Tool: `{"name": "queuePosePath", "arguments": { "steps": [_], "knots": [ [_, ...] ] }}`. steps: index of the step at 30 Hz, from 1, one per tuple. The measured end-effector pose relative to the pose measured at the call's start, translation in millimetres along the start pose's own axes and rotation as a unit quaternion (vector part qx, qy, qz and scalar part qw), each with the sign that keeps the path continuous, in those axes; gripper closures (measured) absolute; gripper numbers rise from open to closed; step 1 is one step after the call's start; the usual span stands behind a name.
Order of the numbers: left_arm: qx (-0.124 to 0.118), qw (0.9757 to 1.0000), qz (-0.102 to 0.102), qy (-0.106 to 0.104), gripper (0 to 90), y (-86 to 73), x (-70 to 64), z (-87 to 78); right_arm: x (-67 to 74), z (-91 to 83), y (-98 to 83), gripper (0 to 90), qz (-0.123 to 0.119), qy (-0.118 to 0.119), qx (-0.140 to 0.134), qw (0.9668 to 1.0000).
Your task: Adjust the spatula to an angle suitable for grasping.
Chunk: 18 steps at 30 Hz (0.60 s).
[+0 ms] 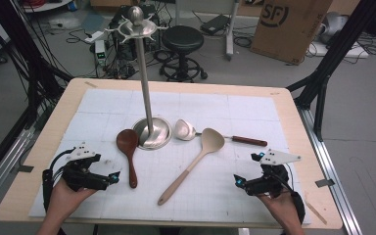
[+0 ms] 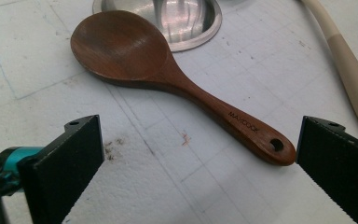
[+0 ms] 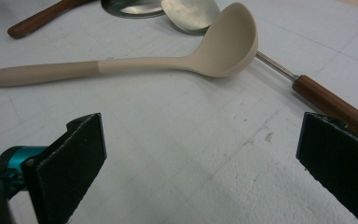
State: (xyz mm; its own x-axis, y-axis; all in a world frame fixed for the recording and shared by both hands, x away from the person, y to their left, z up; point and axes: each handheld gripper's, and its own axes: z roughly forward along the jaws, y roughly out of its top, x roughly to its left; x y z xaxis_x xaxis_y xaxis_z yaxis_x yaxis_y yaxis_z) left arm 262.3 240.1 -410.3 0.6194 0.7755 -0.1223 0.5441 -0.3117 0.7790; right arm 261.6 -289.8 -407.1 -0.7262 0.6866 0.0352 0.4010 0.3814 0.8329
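Presently both grippers rest low at the near edge of the white mat (image 1: pixel 254 110), each held in a hand. Left gripper (image 1: pixel 111 179): jaws wide apart, nothing between them; the dark wooden spoon (image 1: pixel 129 151) lies flat just ahead, bowl beside the stand's round steel base (image 1: pixel 152 133), handle end close to one jaw in the left gripper view. Right gripper (image 1: pixel 239 181): jaws likewise spread, empty. Beige ladle (image 1: pixel 196 162) lies between the two grippers, bowl up near the steel ladle (image 1: pixel 185 129), whose wooden handle (image 1: pixel 248 141) points right. Tall steel rack (image 1: pixel 144 73) stands upright mid-table, hooks bare.
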Motion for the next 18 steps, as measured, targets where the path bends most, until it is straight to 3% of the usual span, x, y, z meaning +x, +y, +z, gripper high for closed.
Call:
{"name": "queuePosePath", "arguments": {
  "steps": [18],
  "knots": [
    [0.003, 1.0, 0.002, -0.005, 1.6, 0.8, -2.5, 3.5, -8.5, 0.7, -2.8, 0.4, 0.01, 0.001, -0.004, 0.9999]
  ]
}}
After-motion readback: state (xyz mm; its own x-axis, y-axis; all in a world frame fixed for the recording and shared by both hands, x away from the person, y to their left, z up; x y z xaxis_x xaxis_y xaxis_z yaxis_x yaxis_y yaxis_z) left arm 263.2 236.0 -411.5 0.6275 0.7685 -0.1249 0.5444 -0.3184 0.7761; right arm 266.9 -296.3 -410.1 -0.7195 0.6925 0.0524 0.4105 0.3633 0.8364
